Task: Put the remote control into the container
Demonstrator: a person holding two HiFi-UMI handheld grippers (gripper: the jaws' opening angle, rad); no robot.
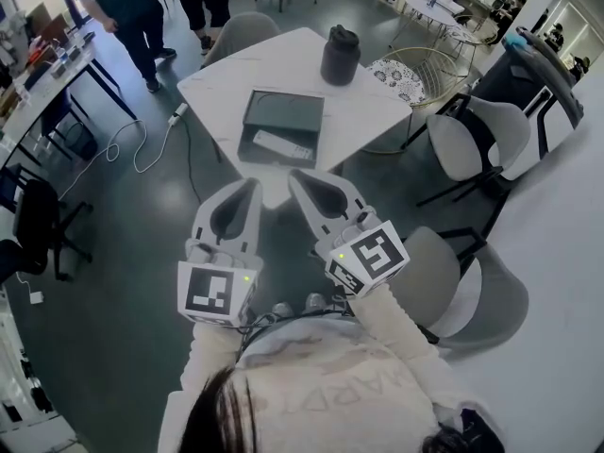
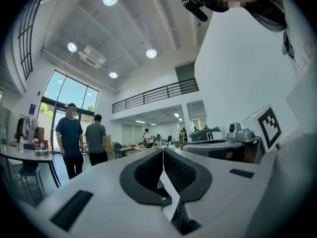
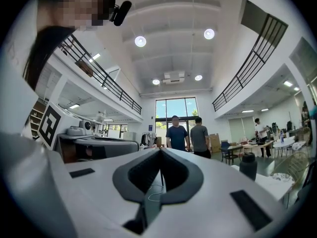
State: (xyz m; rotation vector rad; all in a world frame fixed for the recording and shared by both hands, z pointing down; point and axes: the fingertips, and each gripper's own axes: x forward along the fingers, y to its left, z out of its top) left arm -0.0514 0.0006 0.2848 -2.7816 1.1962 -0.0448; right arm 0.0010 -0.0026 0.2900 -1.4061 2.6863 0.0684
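In the head view a dark rectangular container sits on the white table. The light grey remote control lies inside it, along its near edge. Both grippers are held close to the person's chest, short of the table's near corner and apart from the container. The left gripper is shut with nothing in it, and its tips meet in the left gripper view. The right gripper is also shut and empty, its tips touching in the right gripper view. Both gripper cameras point level across the room, not at the table.
A black lidded jug stands at the table's far side. A wire chair with a patterned cushion and grey chairs stand to the right. Two people stand at the far left by a desk. A white cable lies on the floor.
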